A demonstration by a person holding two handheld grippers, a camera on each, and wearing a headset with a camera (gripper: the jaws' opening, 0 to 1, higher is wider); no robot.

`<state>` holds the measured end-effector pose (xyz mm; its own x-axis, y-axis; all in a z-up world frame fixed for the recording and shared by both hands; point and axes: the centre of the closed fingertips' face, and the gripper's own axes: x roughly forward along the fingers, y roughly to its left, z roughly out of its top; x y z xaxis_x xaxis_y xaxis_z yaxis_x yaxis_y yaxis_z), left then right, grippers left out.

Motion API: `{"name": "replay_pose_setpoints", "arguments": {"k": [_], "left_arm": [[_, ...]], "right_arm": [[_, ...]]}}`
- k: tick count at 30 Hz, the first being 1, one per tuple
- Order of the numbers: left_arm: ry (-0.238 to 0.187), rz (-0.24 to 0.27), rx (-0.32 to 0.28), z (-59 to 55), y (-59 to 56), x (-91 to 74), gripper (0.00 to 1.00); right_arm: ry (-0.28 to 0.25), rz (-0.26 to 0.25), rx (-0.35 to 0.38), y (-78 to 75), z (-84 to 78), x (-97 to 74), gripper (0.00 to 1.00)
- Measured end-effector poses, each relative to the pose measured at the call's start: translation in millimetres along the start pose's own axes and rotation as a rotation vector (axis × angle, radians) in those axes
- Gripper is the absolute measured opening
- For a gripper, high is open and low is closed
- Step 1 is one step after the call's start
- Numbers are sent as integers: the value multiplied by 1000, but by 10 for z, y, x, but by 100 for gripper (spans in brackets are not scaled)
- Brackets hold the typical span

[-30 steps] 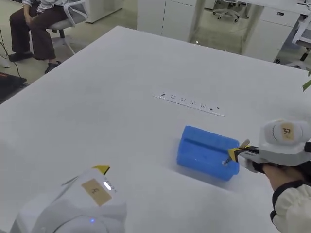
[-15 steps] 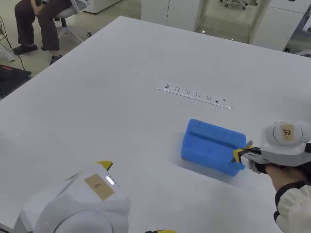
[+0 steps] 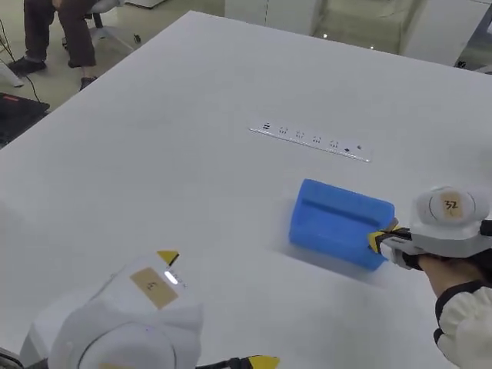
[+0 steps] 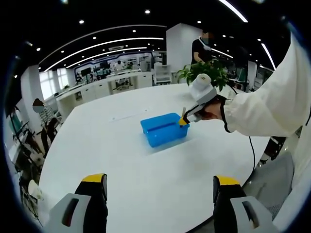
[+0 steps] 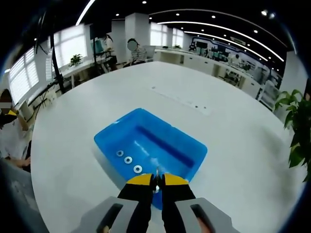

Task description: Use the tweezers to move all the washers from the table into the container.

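Three washers (image 5: 128,159) lie in a row inside the blue container (image 5: 165,138). At the container's near rim the right gripper (image 5: 157,181) pinches the tweezers (image 5: 156,174), whose tips are too small to read. The left gripper (image 4: 160,180), well apart from the container, gapes wide and empty.

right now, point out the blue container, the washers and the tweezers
blue container (image 5: 172,127), right gripper view, far rim
washers (image 5: 128,159), right gripper view, middle one of three
tweezers (image 5: 156,175), right gripper view, thin metal tip
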<state>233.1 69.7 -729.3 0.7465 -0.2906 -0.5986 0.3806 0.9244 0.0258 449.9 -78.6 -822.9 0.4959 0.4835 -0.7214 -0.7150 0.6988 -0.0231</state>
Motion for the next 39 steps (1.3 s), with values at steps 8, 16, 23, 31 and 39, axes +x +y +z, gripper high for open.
{"name": "replay_pose_setpoints", "arguments": {"k": [8, 16, 23, 31, 39], "left_arm": [[7, 0, -3, -10, 17, 24, 91], [4, -15, 0, 47, 4, 14, 87], [-25, -62, 67, 203, -38, -21, 71], [-101, -210, 193, 634, -236, -43, 52], [-131, -348, 261, 906, -480, 38, 50]], "right_arm": [[-4, 2, 7, -3, 18, 23, 3], [-4, 1, 17, -9, 27, 16, 3], [-71, -3, 19, 27, 200, -205, 3], [-143, 39, -24, 225, 365, -539, 3], [-173, 108, -84, 553, 391, -838, 3]]}}
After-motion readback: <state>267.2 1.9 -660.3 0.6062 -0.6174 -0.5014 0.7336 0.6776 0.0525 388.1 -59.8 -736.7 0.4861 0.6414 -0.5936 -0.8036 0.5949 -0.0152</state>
